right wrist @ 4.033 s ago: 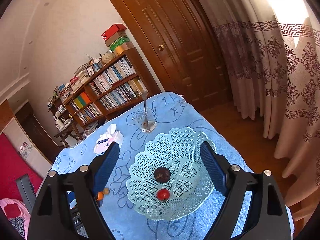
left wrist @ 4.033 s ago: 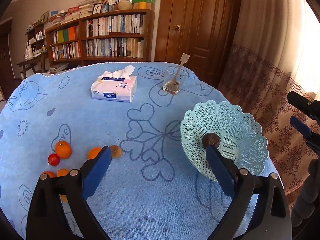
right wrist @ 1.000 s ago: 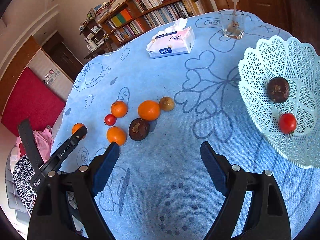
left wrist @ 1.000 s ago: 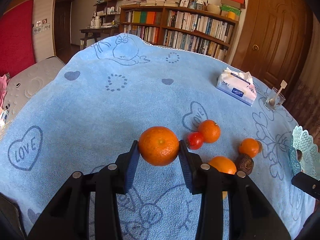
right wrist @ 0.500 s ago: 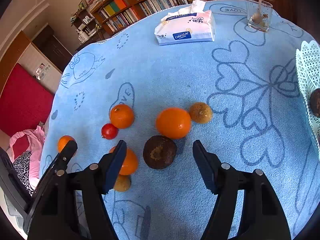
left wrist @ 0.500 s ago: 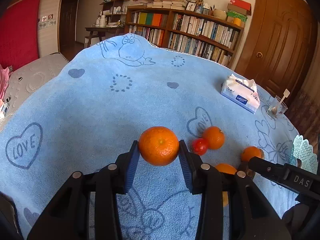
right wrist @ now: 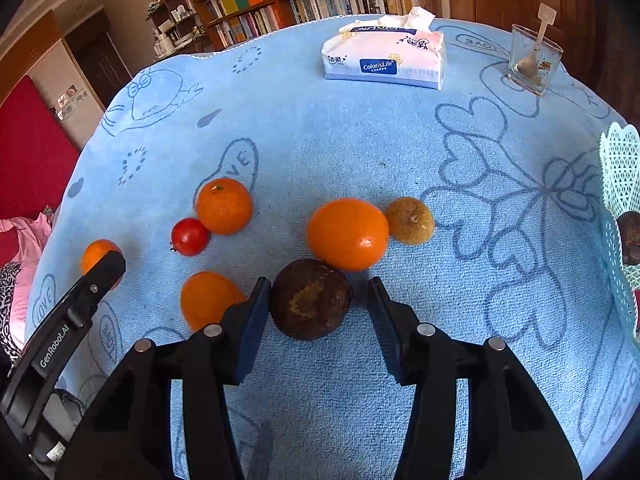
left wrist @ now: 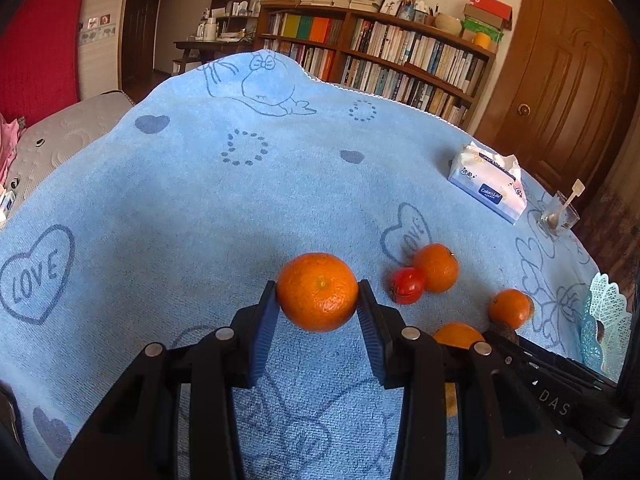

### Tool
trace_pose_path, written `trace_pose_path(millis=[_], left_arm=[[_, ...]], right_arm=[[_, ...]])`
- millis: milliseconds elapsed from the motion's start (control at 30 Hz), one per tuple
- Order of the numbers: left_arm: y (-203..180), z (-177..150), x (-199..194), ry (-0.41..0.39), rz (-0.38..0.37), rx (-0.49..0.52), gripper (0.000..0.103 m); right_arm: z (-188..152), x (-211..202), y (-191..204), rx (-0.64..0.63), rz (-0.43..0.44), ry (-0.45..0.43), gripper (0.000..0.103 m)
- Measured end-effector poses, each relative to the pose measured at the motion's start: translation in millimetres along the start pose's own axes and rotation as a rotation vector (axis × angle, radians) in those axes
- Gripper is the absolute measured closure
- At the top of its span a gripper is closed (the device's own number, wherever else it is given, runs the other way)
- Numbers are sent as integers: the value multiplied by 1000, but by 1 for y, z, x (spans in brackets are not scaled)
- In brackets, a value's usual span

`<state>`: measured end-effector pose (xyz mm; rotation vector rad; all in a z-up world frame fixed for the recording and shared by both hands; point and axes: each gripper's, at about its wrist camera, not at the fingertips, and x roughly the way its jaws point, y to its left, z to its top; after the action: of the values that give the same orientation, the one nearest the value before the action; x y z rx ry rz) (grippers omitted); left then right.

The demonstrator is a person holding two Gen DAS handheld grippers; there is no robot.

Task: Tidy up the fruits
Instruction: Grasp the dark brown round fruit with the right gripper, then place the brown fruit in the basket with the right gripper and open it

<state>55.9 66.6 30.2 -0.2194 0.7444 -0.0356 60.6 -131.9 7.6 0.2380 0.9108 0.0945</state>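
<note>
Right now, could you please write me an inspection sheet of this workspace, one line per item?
Surface: blue cloth with heart prints covers the table.
Job's things: oranges loose on the cloth, one small tomato, a dark brown fruit, a pale basket at the right edge.
Clutter: tissue pack; glass with a spoon.
Grippers: left gripper shut on an orange; right gripper closing around the dark brown fruit, one pad touching, the other apart.
Cables: nothing seen.
Surroundings: bookshelf, wooden door.

cloth [right wrist: 360,140]: blue terry, matt | basket [right wrist: 616,168]: perforated plastic | orange [left wrist: 317,291]: dimpled, glossy
</note>
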Motion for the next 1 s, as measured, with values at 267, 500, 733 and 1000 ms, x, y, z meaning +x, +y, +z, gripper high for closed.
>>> trace_pose_path(millis=[267,500,733,1000], left_arm=[[-2,-3,1,5,2,7,63],[-3,-4,1,5,-1,14,63],[-8,-6,0,2,-4,33,63],[-13,-8,-2,-1,-3,54,63]], right_arm=[[-14,-35,-6,-41,-3,-66,62],[-18,-79,-32,6,-21,-165,62],[-20,-114,-82,120,-85,-240,62],[-32,-149,-145,246,-208,-309,62]])
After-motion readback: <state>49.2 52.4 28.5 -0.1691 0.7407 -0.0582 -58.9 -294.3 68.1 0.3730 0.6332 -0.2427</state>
